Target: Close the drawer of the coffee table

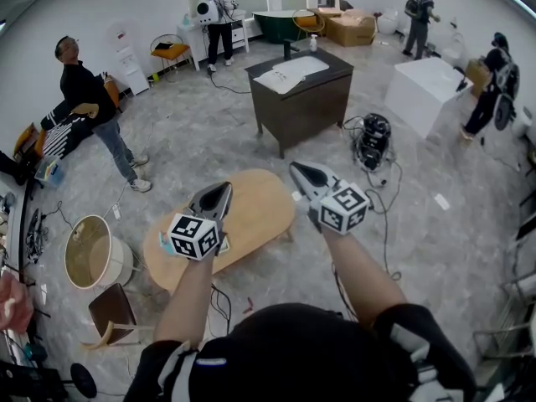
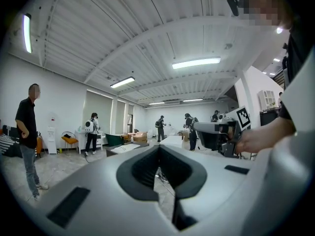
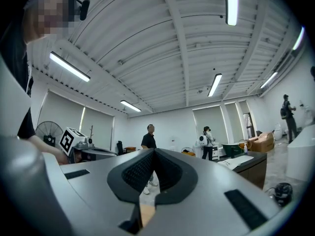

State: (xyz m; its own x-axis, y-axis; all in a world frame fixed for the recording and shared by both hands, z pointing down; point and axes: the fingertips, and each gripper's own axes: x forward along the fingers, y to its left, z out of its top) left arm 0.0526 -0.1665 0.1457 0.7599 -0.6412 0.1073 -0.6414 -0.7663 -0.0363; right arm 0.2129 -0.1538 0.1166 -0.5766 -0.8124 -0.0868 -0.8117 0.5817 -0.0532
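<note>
Two closed, empty grippers, the left gripper [image 1: 221,193] and the right gripper [image 1: 302,172], hover level over the coffee table [image 1: 258,203] below and just ahead of them, its drawer unseen, so pushing blind could miss the front and shove the table.

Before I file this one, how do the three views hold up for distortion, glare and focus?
Head view: heavy fisheye bows the room, the light is even, and the coffee table is sharp. Left gripper view: dark round vignette, the ceiling light is blown out, and the left gripper is soft up close. Right gripper view: same vignette, the overhead strip light glares, and the right gripper is likewise soft.
</note>
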